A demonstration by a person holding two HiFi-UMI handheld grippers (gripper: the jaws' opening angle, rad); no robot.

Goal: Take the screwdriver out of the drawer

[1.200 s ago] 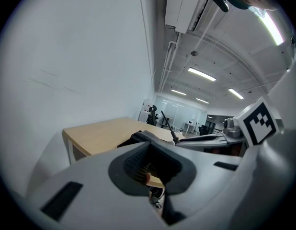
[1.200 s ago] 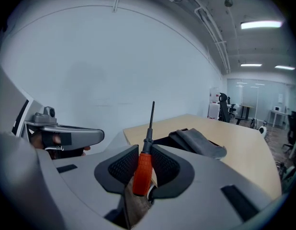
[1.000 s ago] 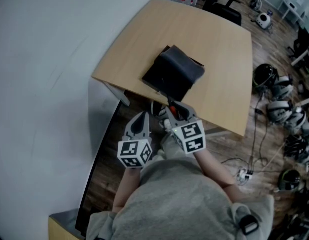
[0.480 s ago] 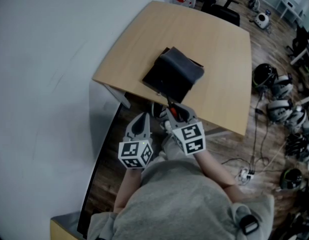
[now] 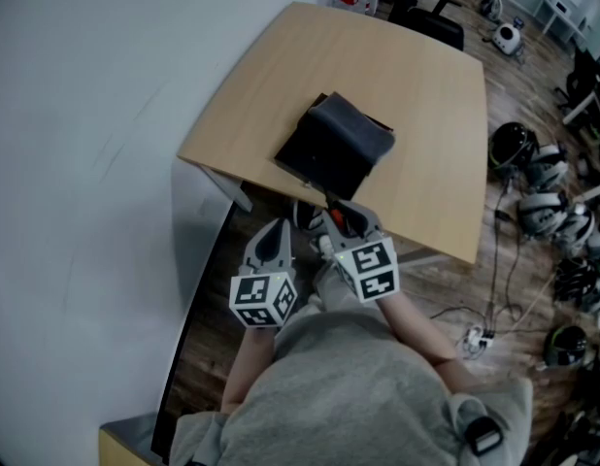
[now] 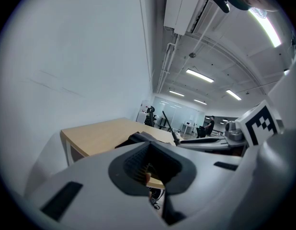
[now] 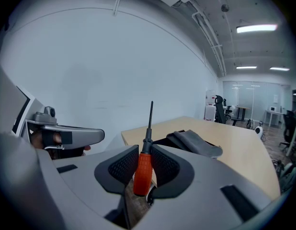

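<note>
Orange screwdriver clamped upright in right hand-held gripper; left hand-held gripper closed, empty.

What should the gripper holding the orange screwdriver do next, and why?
Probably carry it forward and lay it on the bare table beside the black box. The right gripper is clamped on the screwdriver by its orange handle, shaft pointing up, at the table's near edge, so it looks free already. The left gripper is shut and empty.
</note>
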